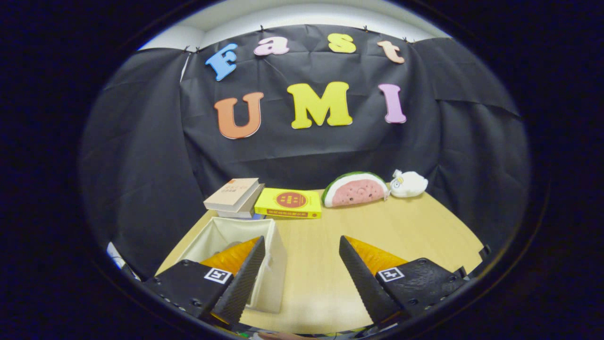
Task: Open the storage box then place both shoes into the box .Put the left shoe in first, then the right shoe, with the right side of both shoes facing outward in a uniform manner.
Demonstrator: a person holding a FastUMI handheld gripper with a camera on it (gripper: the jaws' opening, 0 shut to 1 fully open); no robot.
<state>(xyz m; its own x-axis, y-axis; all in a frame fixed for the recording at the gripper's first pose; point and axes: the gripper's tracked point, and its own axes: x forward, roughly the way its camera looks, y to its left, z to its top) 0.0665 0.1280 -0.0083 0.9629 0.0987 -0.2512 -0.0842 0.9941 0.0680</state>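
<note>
An open cream fabric storage box [273, 264] stands on the wooden table, under and just beyond my left finger. Something grey shows inside it behind that finger; I cannot tell what it is. My gripper [302, 243] hangs above the table with its fingers spread wide and nothing between them. The left fingertip [255, 248] overlaps the box's right rim, and the right fingertip [349, 250] is over bare tabletop.
At the table's [401, 226] far edge lie a stack of books [234, 196], a yellow book [289, 203], a watermelon-slice plush [355, 189] and a small white plush [408, 183]. The black cloth wall stands right behind them. Bare wood stretches right of the box.
</note>
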